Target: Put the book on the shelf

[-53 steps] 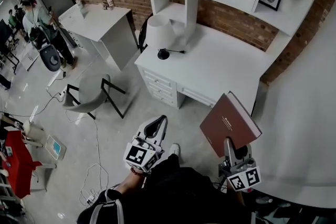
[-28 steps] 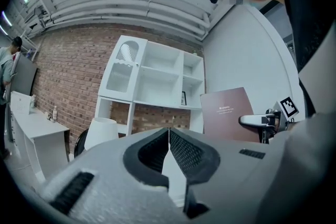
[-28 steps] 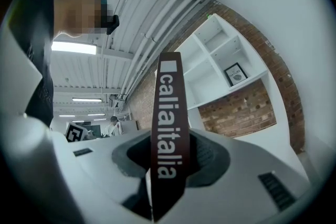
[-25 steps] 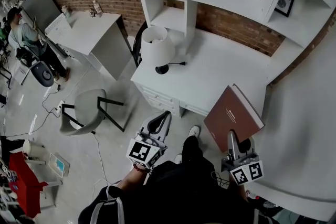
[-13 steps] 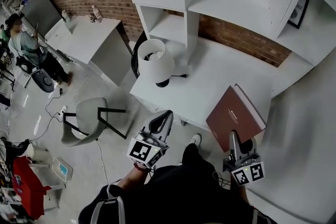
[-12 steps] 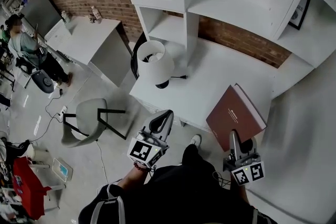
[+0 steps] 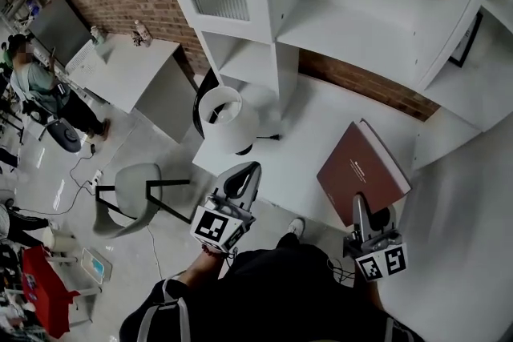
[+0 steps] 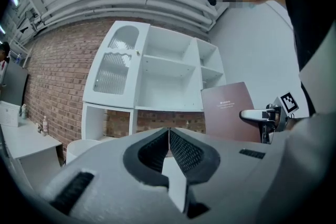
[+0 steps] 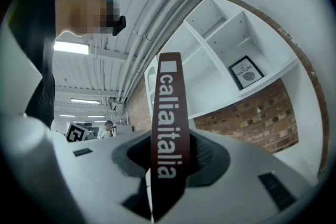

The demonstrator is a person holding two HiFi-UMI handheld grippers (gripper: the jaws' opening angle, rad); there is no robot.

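A brown hardcover book [image 7: 362, 171] stands tilted over the right part of the white desk [image 7: 313, 116]. My right gripper [image 7: 359, 206] is shut on its lower end. In the right gripper view the book's spine [image 9: 168, 123] runs upright between the pads of my right gripper [image 9: 168, 160]. The white shelf unit [image 7: 361, 20] rises above the desk, and its open compartments [image 9: 220, 55] are bare. My left gripper [image 7: 243, 179] hangs shut and empty at the desk's front edge, its pads meeting [image 8: 168, 136]. From the left gripper view the book [image 8: 228, 110] shows at the right.
A white lamp [image 7: 227, 120] stands on the desk's left end. A framed picture [image 7: 467, 40] leans in a right-hand shelf compartment. A grey chair [image 7: 132, 188] and a second white table [image 7: 128, 68] stand to the left, with a person [image 7: 36, 80] beyond.
The desk and shelf have come closer and lower in the head view. The book, still in the right gripper, now hangs over the desk top rather than in front of it.
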